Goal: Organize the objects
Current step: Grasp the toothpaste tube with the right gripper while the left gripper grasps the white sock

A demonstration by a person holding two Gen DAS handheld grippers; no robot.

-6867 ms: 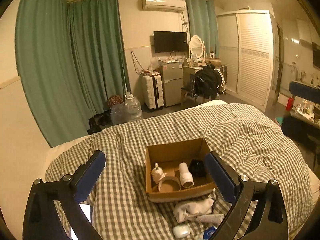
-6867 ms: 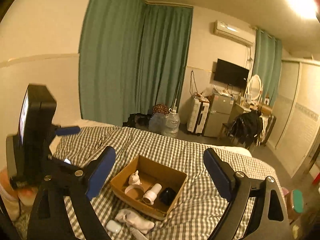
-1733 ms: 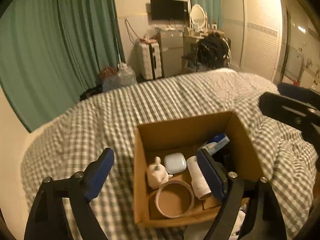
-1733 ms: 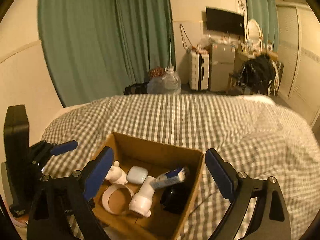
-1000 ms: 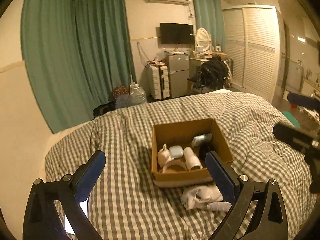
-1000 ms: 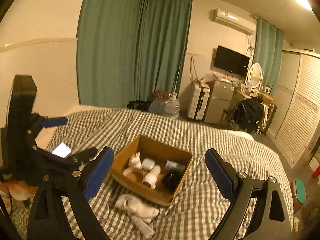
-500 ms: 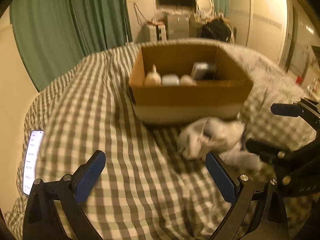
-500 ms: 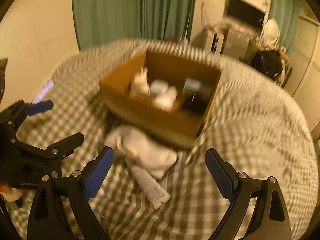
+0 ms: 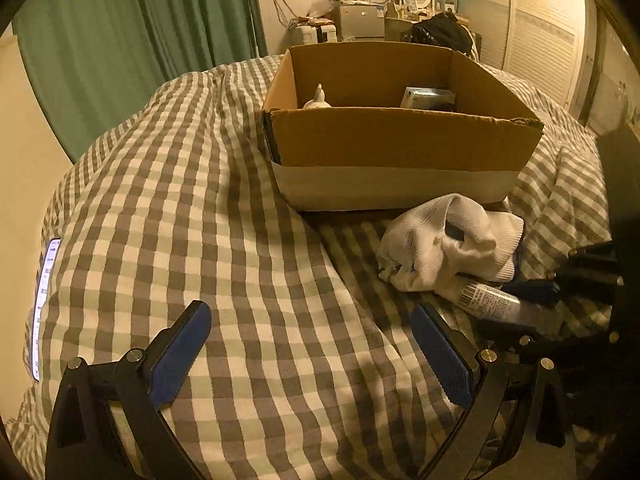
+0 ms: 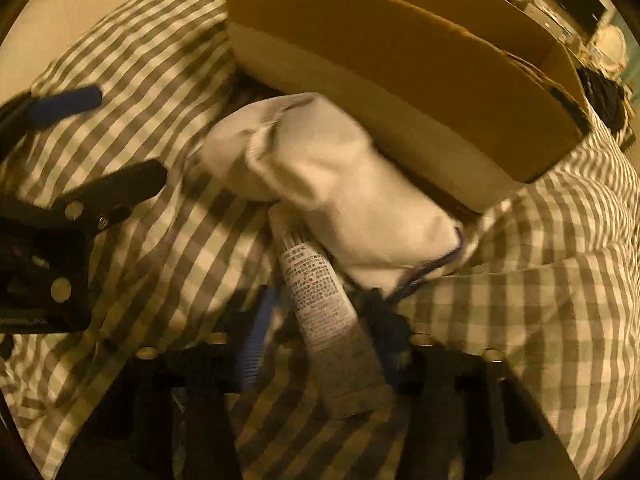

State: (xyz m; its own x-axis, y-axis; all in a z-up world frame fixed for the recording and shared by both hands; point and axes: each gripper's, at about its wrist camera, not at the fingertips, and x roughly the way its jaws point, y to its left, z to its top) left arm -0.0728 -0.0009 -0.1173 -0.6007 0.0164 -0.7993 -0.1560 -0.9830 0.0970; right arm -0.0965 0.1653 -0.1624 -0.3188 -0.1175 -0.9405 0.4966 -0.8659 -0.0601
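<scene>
— How are the jaws of the right gripper (image 10: 316,332) standing?

— They are standing narrow, one blue pad on each side of the white tube (image 10: 320,300). The tube is lying between them on the checked blanket (image 10: 540,320). The picture is blurring there, so I cannot tell if the pads are already pressing the tube or only sitting beside it.

— And the left gripper (image 9: 316,356)?

— Its jaws are standing wide apart and are holding nothing. It is hovering low over the blanket, to the left of the tube, with only checked cloth showing between its pads.

— What is lying around the tube?

— A crumpled white sock (image 9: 448,248) is lying over the far end of the tube and is touching it. The printed part of the tube is sticking out from under the sock toward the right gripper.

— Where is the box?

— The cardboard box (image 9: 400,148) is sitting on the blanket just behind the sock, and the sock is touching its front wall. Over the wall, a small white figure (image 9: 318,100) is showing on the left side inside, and a small blue and white pack (image 9: 426,98) on the right side.

— Anything else on the bed?

— A phone (image 9: 44,304) with a lit screen is lying at the left edge of the blanket, well apart from the box. Green curtains (image 9: 140,40) are hanging behind the bed.
</scene>
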